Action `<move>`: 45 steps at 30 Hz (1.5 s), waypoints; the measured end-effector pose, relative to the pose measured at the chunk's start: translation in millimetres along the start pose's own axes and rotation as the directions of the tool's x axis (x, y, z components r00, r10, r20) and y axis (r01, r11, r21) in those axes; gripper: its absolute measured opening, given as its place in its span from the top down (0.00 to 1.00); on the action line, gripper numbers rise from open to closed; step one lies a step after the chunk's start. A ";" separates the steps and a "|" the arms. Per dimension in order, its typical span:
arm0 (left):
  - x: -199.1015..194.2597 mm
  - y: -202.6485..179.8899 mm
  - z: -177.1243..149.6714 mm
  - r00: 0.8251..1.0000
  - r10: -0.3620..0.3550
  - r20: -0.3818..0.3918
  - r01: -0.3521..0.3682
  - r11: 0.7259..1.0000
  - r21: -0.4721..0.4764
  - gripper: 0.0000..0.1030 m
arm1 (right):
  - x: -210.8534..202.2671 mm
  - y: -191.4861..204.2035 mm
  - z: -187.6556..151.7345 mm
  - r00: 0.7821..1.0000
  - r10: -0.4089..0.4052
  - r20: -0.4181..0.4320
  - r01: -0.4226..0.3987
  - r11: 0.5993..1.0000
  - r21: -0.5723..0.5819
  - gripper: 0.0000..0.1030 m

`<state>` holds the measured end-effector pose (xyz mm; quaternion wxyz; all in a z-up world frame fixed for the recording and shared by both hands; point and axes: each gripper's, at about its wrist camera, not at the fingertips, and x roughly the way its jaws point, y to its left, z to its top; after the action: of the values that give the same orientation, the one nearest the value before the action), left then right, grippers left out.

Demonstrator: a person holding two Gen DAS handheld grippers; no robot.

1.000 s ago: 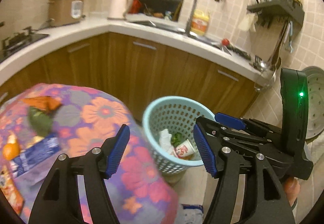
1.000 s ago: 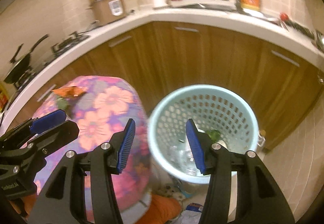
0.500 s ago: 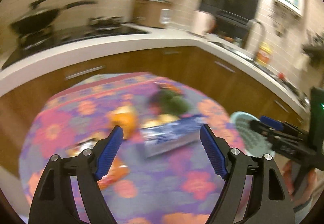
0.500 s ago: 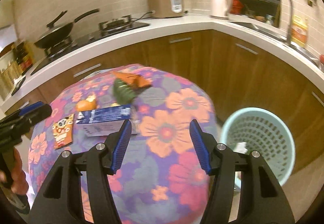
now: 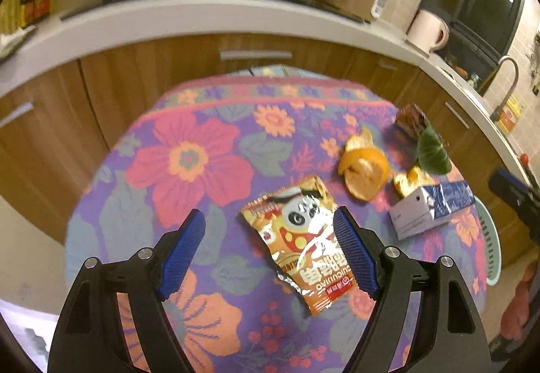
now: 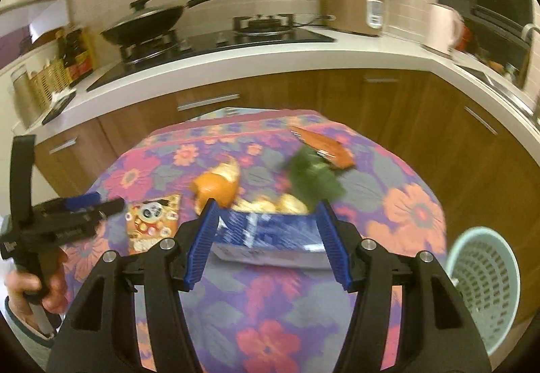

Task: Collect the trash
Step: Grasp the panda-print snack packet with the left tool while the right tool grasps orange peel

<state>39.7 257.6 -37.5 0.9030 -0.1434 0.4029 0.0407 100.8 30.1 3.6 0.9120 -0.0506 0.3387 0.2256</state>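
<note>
Both grippers are hanging open and empty over the flowered table (image 5: 189, 123), the left gripper (image 5: 270, 253) above the snack wrapper (image 5: 300, 245), the right gripper (image 6: 266, 241) framing the blue box (image 6: 270, 234), so lowering squarely before squeezing is probably wisest.

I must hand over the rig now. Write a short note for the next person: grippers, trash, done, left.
Left gripper: open, empty, above the snack wrapper.
Right gripper: open, empty, lined up with the blue box.
On the table: wrapper, box, orange peels, green leaf, brown-orange wrapper.
Basket stands beside the table, on the right.
Done: nothing gripped.
Left: everything on the table.
</note>
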 end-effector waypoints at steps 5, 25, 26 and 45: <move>18.4 -3.2 -3.3 0.999 -0.022 -0.050 0.023 0.999 0.030 0.26 | 29.9 17.5 18.9 0.997 0.043 -0.057 -0.044 0.999 -0.031 0.46; 47.4 -28.2 -3.4 0.992 0.096 -0.077 -0.085 0.986 0.143 0.88 | 131.8 41.9 44.6 0.937 0.107 -0.332 -0.126 0.991 -0.036 0.46; 46.7 -26.5 -3.1 0.993 0.089 -0.076 -0.078 0.987 0.138 0.89 | 135.9 43.1 44.4 0.933 0.106 -0.344 -0.127 0.991 -0.038 0.46; 20.8 2.8 1.7 1.000 -0.001 0.022 0.000 1.000 0.031 1.00 | 157.1 58.9 36.6 0.902 0.055 -0.429 -0.095 0.993 -0.073 0.61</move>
<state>54.5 260.0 -52.4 0.9095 -0.1288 0.3935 0.0359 201.4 151.0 -65.5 0.8034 -0.1273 0.5206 0.2595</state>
